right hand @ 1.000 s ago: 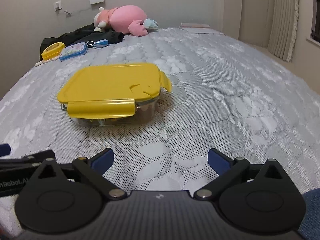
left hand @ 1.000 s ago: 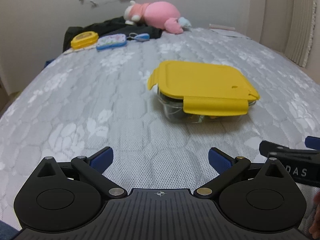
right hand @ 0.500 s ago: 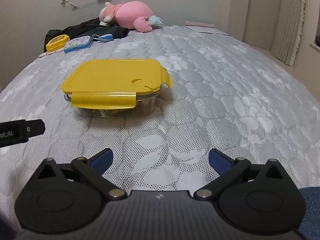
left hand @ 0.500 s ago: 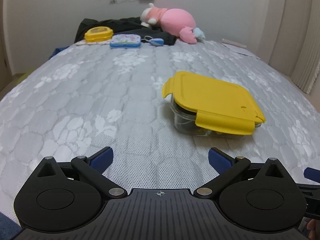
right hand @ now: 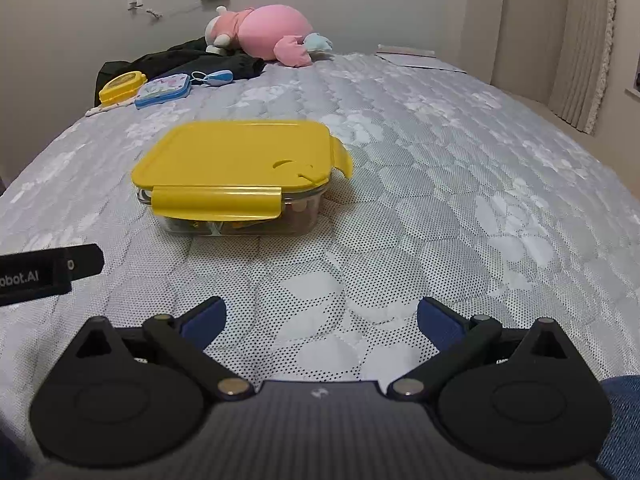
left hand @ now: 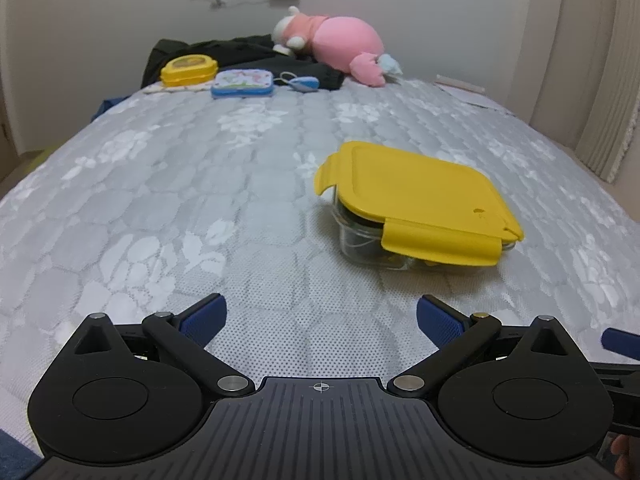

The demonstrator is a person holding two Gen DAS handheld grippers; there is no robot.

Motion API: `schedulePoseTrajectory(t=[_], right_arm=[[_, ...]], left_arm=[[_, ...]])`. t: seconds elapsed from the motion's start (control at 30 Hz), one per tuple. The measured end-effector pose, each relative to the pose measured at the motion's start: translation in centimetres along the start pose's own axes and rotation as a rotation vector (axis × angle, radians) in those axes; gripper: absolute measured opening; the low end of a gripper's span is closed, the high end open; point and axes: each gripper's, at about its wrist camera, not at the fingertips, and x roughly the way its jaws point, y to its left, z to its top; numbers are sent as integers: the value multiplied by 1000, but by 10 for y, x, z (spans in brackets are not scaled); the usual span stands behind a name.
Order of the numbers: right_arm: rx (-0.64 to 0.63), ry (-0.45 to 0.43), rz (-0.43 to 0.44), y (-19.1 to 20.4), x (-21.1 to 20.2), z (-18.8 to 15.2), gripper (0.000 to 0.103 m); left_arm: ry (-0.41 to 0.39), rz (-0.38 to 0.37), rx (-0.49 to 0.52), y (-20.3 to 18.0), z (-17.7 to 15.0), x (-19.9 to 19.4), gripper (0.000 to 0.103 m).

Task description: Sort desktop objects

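A glass container with a yellow lid [left hand: 416, 196] sits on the grey quilted bed [left hand: 200, 208]; it also shows in the right wrist view [right hand: 240, 160]. Its lid is on and the front flap hangs down. Small items lie inside, unclear which. My left gripper [left hand: 320, 316] is open and empty, short of the container and to its left. My right gripper [right hand: 320, 316] is open and empty, short of the container and to its right. Part of the left gripper's body [right hand: 44, 274] shows at the left edge of the right wrist view.
At the far end of the bed lie a small yellow box [left hand: 188, 69], a blue patterned case [left hand: 243, 83], a blue small object with a cord [left hand: 304, 83], dark clothing [left hand: 224, 54] and a pink plush toy [left hand: 340, 46]. Papers [left hand: 468, 90] lie far right.
Both grippers have drawn back and lifted a little, so the container looks slightly farther away. The left wrist view has turned left. Both stay open.
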Motion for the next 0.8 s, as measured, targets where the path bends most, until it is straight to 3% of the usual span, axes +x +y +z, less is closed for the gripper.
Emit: schedulePoseTrajectory(t=[0.3, 0.57, 0.8], right_arm=[[-3, -9, 0, 0, -2, 0, 102], [9, -12, -5, -2, -2, 2, 103], [1, -10, -3, 0, -3, 1, 103]], left_arm=[[-11, 2, 17, -4, 1, -2, 103], [1, 107, 137, -25, -2, -1, 103], [44, 4, 28, -8, -1, 2, 103]])
